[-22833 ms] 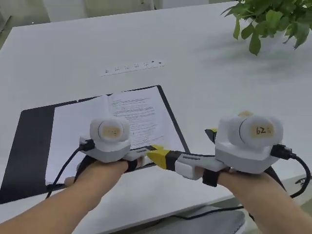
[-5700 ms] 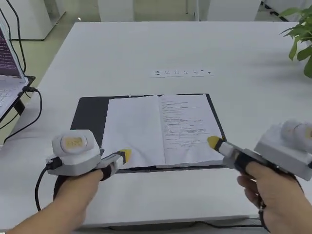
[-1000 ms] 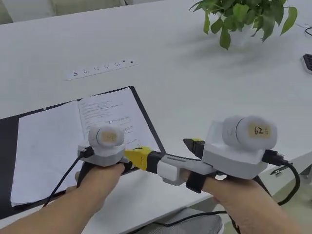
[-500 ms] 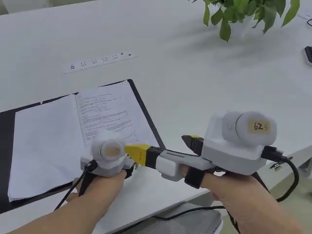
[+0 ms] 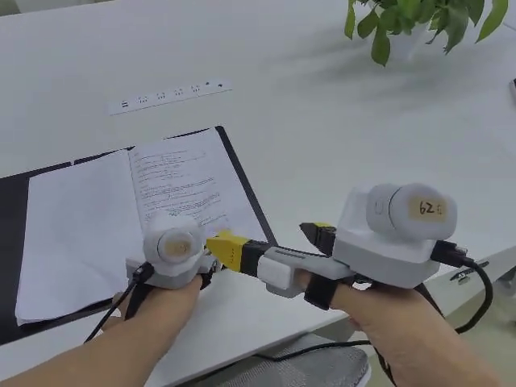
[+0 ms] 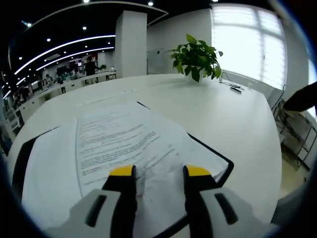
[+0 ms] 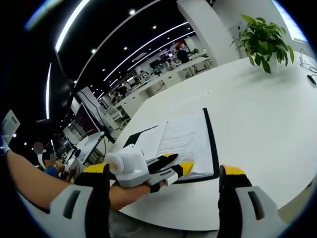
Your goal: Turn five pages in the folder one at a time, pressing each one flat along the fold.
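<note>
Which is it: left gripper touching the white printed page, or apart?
Cannot tell. Left gripper view: left gripper open over the white printed page, contact unclear.

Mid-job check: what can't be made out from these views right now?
Left gripper view: whether the tips of the left gripper touch the printed page can't be told.
Head view: those tips are hidden under the gripper's own housing.
Head view: the folder is cut off at the left frame edge.
All views: the page's print is too small to read.
</note>
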The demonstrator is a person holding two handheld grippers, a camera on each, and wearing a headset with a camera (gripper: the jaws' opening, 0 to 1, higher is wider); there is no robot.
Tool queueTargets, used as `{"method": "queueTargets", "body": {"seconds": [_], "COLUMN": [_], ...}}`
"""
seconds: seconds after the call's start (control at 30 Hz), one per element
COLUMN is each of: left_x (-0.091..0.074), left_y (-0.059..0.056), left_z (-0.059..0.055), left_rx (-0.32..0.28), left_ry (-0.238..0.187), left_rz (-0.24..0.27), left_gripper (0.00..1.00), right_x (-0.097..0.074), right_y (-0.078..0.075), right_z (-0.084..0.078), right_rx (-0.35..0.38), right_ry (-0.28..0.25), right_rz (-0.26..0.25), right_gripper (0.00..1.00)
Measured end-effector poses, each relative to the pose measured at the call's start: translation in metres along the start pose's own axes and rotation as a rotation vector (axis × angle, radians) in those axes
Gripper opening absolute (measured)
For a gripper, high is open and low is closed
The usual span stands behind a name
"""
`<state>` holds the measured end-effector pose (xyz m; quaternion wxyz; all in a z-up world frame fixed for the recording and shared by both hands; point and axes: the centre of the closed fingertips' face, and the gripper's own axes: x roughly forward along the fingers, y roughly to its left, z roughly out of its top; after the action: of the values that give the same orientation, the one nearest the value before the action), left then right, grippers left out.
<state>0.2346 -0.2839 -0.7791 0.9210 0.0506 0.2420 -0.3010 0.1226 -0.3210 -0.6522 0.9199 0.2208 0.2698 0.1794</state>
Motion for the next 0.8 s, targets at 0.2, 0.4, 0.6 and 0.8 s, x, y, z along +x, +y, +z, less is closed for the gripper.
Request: {"method": "queueTargets", "body": {"seconds": [0.2, 0.4, 0.6, 0.8], "left_x": [-0.001, -0.001, -0.002, -0.001], "left_y": [0.001, 0.001, 0.010, 0.017], "left_z": [0.000, 0.002, 0.001, -0.001], "left_rx": [-0.027, -0.075, -0.138, -0.055], "left_ry": [-0.006, -0.006, -0.009, 0.022], "left_rz": [0.001, -0.028, -0.013, 0.002], "left_gripper": [0.34, 0.36, 0.25, 0.13], "right_x": [0.003, 0.009, 0.014, 0.024], "right_y": [-0.003, -0.005, -0.006, -0.014], "right_z": [-0.003, -0.004, -0.006, -0.007], "right_rx": [0.008, 0.025, 0.031, 0.043], "right_ry": [0.007, 0.020, 0.030, 0.047], "right_rz": [0.000, 0.005, 0.013, 0.013], "right_gripper": [0.90, 0.89, 0.89, 0.89]}}
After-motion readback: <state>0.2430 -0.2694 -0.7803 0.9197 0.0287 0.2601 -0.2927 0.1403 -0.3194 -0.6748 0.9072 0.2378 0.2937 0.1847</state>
